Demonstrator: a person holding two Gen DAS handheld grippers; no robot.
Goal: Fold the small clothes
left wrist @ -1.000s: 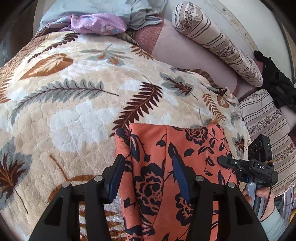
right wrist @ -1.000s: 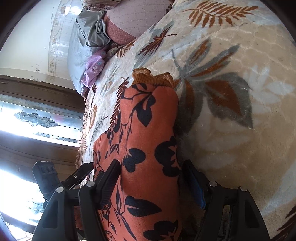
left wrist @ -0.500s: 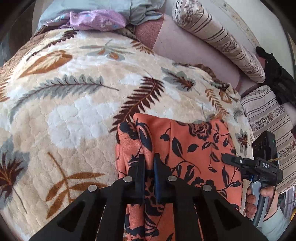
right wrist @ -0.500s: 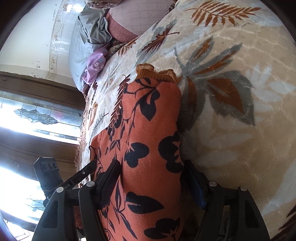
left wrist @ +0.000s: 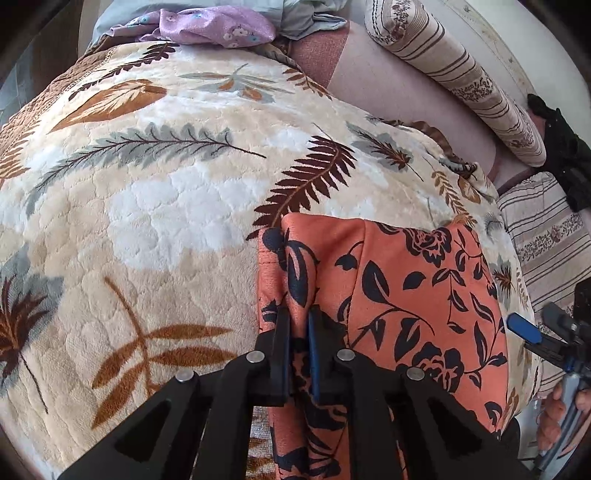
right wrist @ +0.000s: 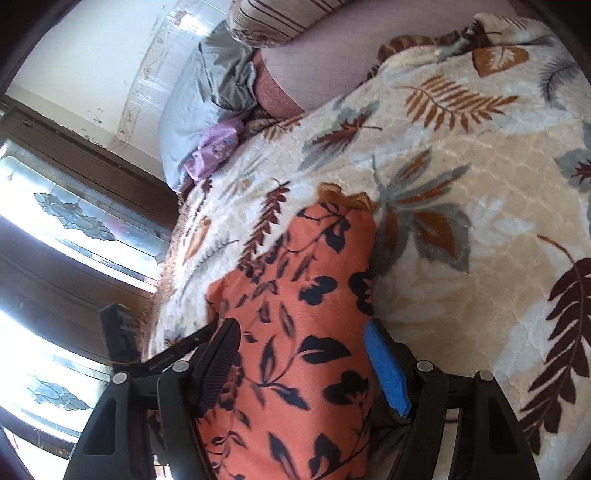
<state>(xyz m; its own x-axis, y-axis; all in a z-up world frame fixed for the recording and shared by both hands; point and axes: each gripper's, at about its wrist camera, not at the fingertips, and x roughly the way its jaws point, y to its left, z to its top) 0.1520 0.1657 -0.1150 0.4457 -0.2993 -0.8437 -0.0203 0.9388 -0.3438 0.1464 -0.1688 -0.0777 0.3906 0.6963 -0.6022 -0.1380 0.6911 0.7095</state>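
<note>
1. While I'm looking down the left wrist cam, my left hand-held gripper (left wrist: 298, 325) has its fingers pinched together on a ridge of the orange floral garment (left wrist: 406, 288), close to its left edge.
2. That garment lies on the leaf-print blanket (left wrist: 155, 206) covering the bed, toward the near right part of the blanket, with one side folded over so a crease runs up the middle.
3. Over on the right wrist cam, my right hand-held gripper (right wrist: 303, 365) has its fingers spread wide apart, one on each side of the garment (right wrist: 295, 332). The blue pad (right wrist: 388, 373) sits just beside the cloth edge; I can't tell if it's touching.
4. From that angle the garment looks like a long strip running away from the camera, with a frilly orange hem (right wrist: 347, 195) at the far end resting on the blanket (right wrist: 461, 166).
5. Background stuff: a striped bolster pillow (left wrist: 454, 77) along the far side, a purple flowery cloth (left wrist: 210, 27) and a grey-blue cloth (left wrist: 306, 14) bunched at the far end of the bed, and something black (left wrist: 565, 155) on the right.
</note>
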